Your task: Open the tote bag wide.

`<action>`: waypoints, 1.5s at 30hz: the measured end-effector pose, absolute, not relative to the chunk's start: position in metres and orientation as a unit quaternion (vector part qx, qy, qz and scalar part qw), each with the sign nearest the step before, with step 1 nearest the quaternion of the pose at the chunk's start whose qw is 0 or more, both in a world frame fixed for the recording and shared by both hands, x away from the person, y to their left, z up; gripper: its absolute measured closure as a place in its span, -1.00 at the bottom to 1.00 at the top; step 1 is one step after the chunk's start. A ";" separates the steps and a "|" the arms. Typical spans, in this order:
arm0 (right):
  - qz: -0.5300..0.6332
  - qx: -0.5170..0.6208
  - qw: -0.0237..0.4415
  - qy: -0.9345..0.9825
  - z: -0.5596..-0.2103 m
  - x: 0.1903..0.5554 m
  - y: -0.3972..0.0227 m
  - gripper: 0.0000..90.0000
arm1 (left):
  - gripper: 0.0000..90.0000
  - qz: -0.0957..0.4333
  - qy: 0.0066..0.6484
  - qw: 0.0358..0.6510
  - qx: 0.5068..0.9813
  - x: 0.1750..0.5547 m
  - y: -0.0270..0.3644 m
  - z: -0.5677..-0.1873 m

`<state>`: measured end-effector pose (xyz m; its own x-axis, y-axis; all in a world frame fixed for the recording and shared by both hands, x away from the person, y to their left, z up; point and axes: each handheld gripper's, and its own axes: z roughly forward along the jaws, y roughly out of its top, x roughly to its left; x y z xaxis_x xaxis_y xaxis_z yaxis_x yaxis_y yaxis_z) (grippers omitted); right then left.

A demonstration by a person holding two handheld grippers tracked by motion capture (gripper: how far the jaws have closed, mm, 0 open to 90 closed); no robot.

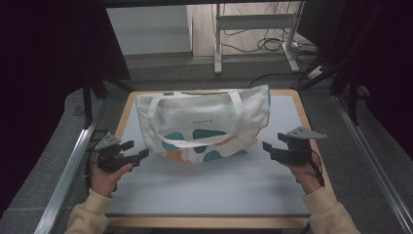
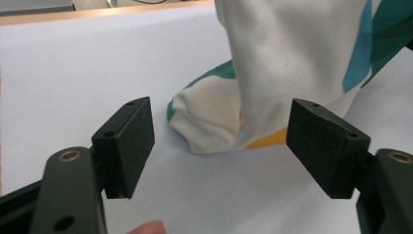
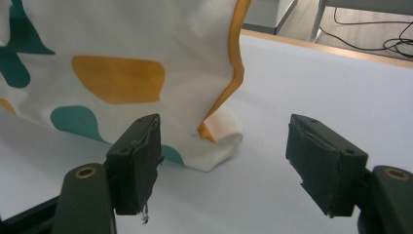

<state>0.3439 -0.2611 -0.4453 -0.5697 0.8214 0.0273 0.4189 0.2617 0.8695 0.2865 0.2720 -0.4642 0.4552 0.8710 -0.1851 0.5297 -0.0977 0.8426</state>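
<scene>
1. Table (image 1: pixel 219 185): pale grey top with a wooden edge; the near half is bare.
2. Tote bag (image 1: pixel 204 124): white fabric with teal and orange patches, lying flat on the far half of the table, centred. Its two white handles (image 1: pixel 195 141) are draped over the face toward the near side.
3. Left hand-held gripper (image 1: pixel 138 151): held low at the table's left side, just beside the bag's near-left corner (image 2: pixel 204 131), not touching it. Jaws spread wide, nothing between them.
4. Right hand-held gripper (image 1: pixel 273 142): held at the right side, just beside the bag's near-right corner (image 3: pixel 219 139), apart from it. Jaws spread wide, empty; pad facing on both looks frayed.
</scene>
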 end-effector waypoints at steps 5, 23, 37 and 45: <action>0.456 0.406 0.222 0.761 -0.440 0.349 -0.260 -0.34 | -0.42 0.189 0.483 0.461 0.720 0.289 0.271 -0.456; 0.485 0.391 0.211 0.753 -0.409 0.380 -0.251 -0.37 | -0.43 0.204 0.471 0.477 0.714 0.307 0.267 -0.422; 0.514 0.385 0.186 0.744 -0.398 0.400 -0.248 -0.41 | -0.43 0.182 0.464 0.492 0.714 0.330 0.263 -0.425; 0.520 0.378 0.175 0.746 -0.401 0.405 -0.242 -0.07 | 0.03 0.178 0.448 0.498 0.721 0.327 0.258 -0.424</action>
<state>0.4046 -0.2415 -0.4014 -0.6527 0.7461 0.1319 0.3815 0.1731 0.9080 0.3274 0.2577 -0.4243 0.5351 0.8231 -0.1904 0.4687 -0.1017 0.8775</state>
